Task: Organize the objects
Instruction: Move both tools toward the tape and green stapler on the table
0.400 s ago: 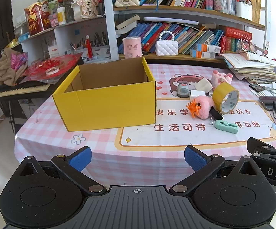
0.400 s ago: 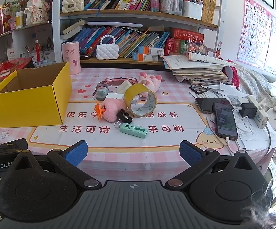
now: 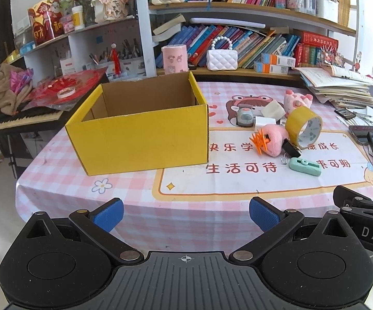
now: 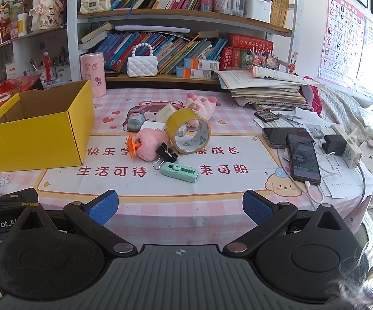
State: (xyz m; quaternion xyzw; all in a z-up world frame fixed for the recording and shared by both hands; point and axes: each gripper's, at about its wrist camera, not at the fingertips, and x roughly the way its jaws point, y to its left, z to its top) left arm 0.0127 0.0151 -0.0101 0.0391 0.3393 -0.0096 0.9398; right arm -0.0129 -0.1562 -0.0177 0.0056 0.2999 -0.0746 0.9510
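Observation:
An open yellow cardboard box [image 3: 140,139] stands empty on the pink checked table, left of a small heap of objects; it also shows in the right wrist view [image 4: 39,139]. The heap holds a yellow tape roll [image 4: 189,134], a pink plush with an orange spiky toy [image 4: 149,146], a black binder clip [image 4: 167,153], a mint green utility knife [image 4: 180,171], a pink plush pig [image 4: 202,104] and a grey tape dispenser [image 4: 134,121]. My left gripper [image 3: 185,215] and my right gripper [image 4: 178,208] are both open and empty, held off the table's near edge.
Two phones [image 4: 302,159] with a charger and power strip [image 4: 346,149] lie at the table's right. A stack of books and papers [image 4: 266,90] sits at the back right. Bookshelves stand behind the table. A keyboard [image 3: 18,121] stands to the left.
Both grippers have edged slightly forward toward the table. Nothing on the table has moved.

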